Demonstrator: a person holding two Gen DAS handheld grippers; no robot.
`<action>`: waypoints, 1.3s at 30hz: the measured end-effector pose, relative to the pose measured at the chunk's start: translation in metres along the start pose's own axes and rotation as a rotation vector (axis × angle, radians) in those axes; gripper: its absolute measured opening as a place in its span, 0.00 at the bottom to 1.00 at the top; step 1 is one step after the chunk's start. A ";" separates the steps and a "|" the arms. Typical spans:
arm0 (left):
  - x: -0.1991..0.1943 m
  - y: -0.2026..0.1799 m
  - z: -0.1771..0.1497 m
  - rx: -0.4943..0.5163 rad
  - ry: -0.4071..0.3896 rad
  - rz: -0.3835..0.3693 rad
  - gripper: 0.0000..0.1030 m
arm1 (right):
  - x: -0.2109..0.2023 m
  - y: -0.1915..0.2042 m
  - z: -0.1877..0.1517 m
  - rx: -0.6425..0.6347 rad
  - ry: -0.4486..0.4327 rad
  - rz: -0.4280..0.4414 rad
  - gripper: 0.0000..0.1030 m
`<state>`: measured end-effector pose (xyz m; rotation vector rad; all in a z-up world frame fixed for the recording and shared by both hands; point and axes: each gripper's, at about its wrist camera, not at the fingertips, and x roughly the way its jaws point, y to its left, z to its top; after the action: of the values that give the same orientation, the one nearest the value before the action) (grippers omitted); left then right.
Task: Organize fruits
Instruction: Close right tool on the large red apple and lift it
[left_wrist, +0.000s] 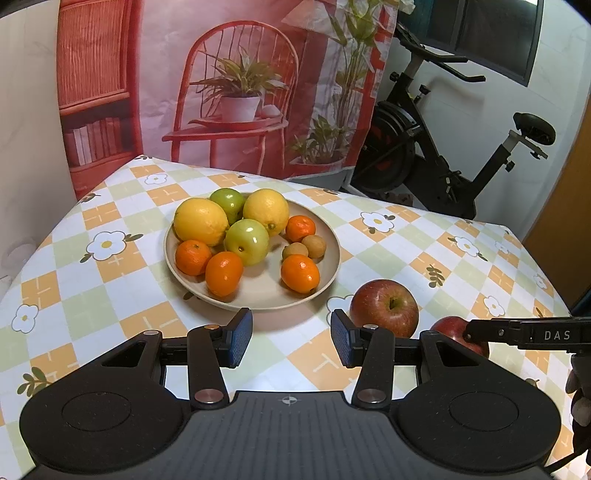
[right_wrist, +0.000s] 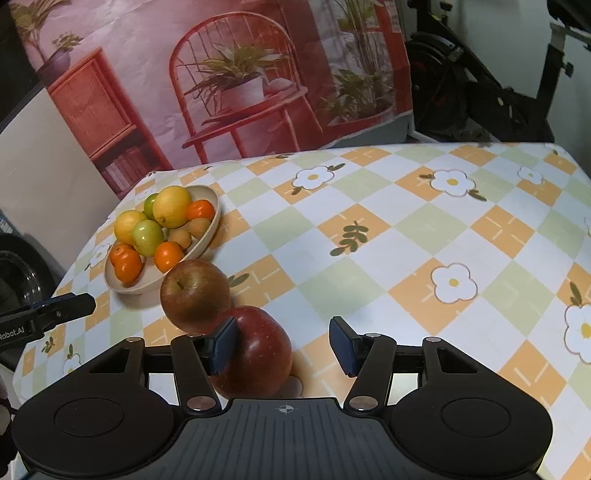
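- Left wrist view: nearest the lens is the left gripper (left_wrist: 291, 338), its two blue-padded fingers standing apart over bare tablecloth (left_wrist: 110, 306) with nothing between them.
- Just beyond the fingers sits the beige plate (left_wrist: 332, 254), holding two lemons, two green apples, four small oranges and two small brown fruits.
- One green apple (left_wrist: 229, 201) is mostly hidden behind the lemons; only its top shows.
- To the right of the plate, on the cloth, rests a red apple (left_wrist: 384, 306), its lower edge cut off by the gripper's right finger.
- A second, darker red apple (left_wrist: 452, 328) lies further right, largely covered by a black finger of the right gripper (left_wrist: 517, 332) that crosses in front of it.
- At the right edge a gloved hand (left_wrist: 580, 398) is only partly in frame.

- Right wrist view: nearest is the right gripper (right_wrist: 284, 341), open; its left pad lies against the dark red apple (right_wrist: 258, 354), while the right pad stands clear of it.
- The apple's bottom is hidden by the gripper body.
- The other red apple (right_wrist: 195, 291) sits touching it from behind, just in front of the plate (right_wrist: 210, 229).
- The left gripper's finger (right_wrist: 55, 308) pokes in at the left edge, cut off.
- Whether the left pad presses or merely touches is hard to judge.
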<state>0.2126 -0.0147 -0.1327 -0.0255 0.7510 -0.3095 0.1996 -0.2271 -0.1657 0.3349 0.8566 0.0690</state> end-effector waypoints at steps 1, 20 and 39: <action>0.000 0.000 0.000 0.000 0.001 0.000 0.48 | -0.001 0.001 0.000 -0.009 -0.004 -0.003 0.51; 0.000 0.000 -0.001 -0.017 -0.004 0.000 0.48 | -0.005 0.031 -0.006 -0.226 -0.012 0.006 0.51; 0.001 -0.001 -0.002 -0.021 0.002 0.001 0.48 | 0.008 0.030 -0.010 -0.207 0.046 0.050 0.55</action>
<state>0.2119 -0.0154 -0.1343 -0.0452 0.7562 -0.3010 0.1998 -0.1942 -0.1682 0.1610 0.8787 0.2108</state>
